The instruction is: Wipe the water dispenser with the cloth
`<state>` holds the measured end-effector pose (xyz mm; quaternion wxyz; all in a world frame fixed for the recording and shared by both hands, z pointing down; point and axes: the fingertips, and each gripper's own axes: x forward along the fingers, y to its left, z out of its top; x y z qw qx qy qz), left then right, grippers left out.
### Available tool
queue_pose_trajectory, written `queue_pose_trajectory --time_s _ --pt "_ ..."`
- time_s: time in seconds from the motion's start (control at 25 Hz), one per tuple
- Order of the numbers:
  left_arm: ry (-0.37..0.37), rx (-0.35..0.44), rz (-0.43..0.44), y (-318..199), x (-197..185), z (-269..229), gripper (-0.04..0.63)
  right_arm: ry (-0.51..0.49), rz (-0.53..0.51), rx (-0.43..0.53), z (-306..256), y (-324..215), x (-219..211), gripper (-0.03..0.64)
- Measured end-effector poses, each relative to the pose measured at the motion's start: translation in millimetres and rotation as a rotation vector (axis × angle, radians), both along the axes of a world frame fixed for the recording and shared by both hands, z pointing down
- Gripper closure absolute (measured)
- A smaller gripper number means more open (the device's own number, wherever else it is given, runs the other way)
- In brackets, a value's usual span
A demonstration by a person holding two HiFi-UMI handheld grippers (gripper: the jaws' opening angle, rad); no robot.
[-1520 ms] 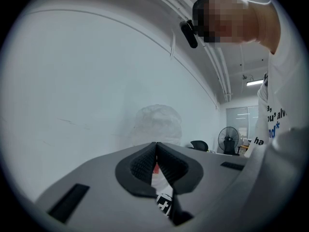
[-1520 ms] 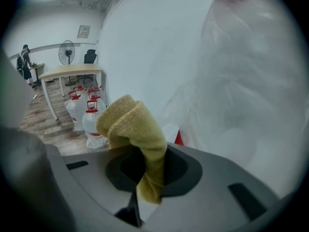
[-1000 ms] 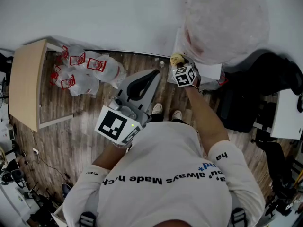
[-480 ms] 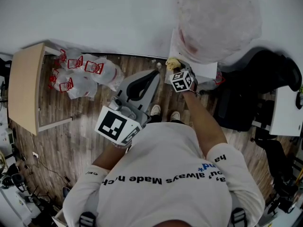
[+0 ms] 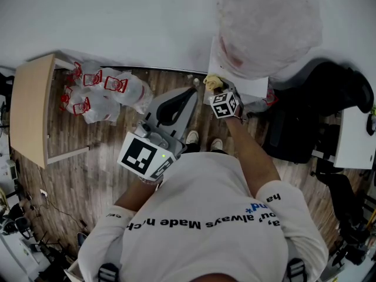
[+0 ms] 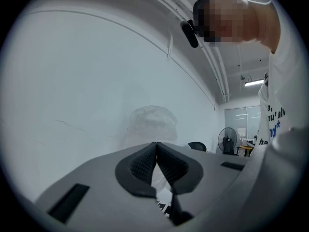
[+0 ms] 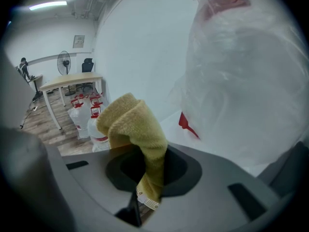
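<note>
At the far left, the wooden table (image 5: 28, 98) and the bagged jugs (image 5: 101, 88) with red caps stand well apart from the work, with bare plank floor (image 5: 88, 157) between them and the person. In the middle, the left gripper (image 6: 156, 152) has held its place over the last second. Its jaws are pressed together on nothing and point toward the white wall (image 5: 129, 22), so it plays no part. The change is further right. The right gripper (image 7: 147, 170) pinches the yellow cloth (image 5: 211, 82) so that a folded wad stands up past the jaws. It has slid that wad along the left edge of the water dispenser (image 5: 245, 88), out from under the bottle and toward the near corner and the person. This reads as a wiping stroke along the rim of the white top, so the task looks under way, with most of the top and the sides probably still to do. Whether the cloth presses on the surface right now cannot be told. The plastic-wrapped bottle (image 5: 267, 25) bulges over the top and leaves only a narrow strip to work along. The wall closes off the back, and to the right a dark chair (image 5: 332, 96) crowds that side. The freest room for the next sweep is probably on the left, over open floor, where the cloth can run off the edge without catching anything.
</note>
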<state>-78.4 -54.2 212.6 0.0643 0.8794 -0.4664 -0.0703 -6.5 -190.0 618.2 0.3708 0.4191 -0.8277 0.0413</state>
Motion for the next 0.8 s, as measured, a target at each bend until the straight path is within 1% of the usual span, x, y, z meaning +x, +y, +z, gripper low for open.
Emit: queue_pose_trajectory --time_s 0.28,0.48,0.64,0.8 --pt "-0.002 -0.001 0.002 -1.6 0.3 0.8 0.575 -0.027 0.007 -0.010 0.4 7.7 0.2 0.555" --pt "-0.001 0.003 0.002 -4.3 0.9 -1.1 0.575 -0.028 0.004 -0.010 0.1 9.4 0.3 0.554" --pt "-0.004 0.006 0.009 -6.4 3.6 -0.9 0.575 -0.027 0.004 -0.030 0.9 8.5 0.7 0.554" --pt "-0.006 0.008 0.014 -6.6 4.6 -2.5 0.575 -0.039 0.020 -0.026 -8.6 5.6 2.5 0.554"
